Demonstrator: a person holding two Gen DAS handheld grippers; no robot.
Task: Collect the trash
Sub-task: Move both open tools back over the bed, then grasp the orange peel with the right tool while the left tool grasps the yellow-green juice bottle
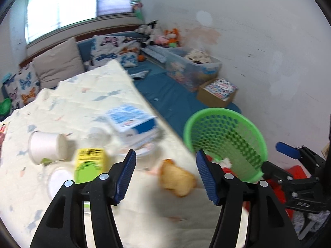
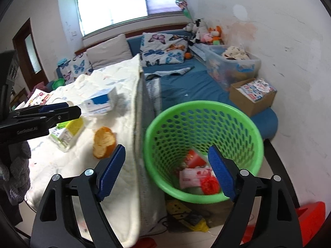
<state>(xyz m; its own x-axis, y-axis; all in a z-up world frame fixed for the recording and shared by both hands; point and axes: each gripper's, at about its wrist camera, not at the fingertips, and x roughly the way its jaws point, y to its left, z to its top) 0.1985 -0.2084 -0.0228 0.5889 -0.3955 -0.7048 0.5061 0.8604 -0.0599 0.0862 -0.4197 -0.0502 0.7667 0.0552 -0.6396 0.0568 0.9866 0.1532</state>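
Left gripper (image 1: pixel 165 175) wide, empty, over table; right gripper (image 2: pixel 166 173) wide, empty, above green basket (image 2: pixel 256 128)

Trash we see on quilted table (image 1: pixel 86 95): orange peel (image 1: pixel 178 180) near edge, yellow carton (image 1: pixel 90 164), paper cup (image 1: pixel 46 147), blue-white box (image 1: pixel 132 122)

Risk we judge: peel nudged off edge, missing basket; cup rolls

Left view blurred; clear item behind carton unidentifiable; basket contents partly hidden

From my feed the room was bright, daylight pouring through a wide window (image 2: pixel 124 2). White scuffed wall (image 2: pixel 289 51) on the right, blue mattress (image 2: pixel 190 86) under butterfly pillows (image 2: pixel 163 47), brown door (image 2: pixel 29 47) far left.
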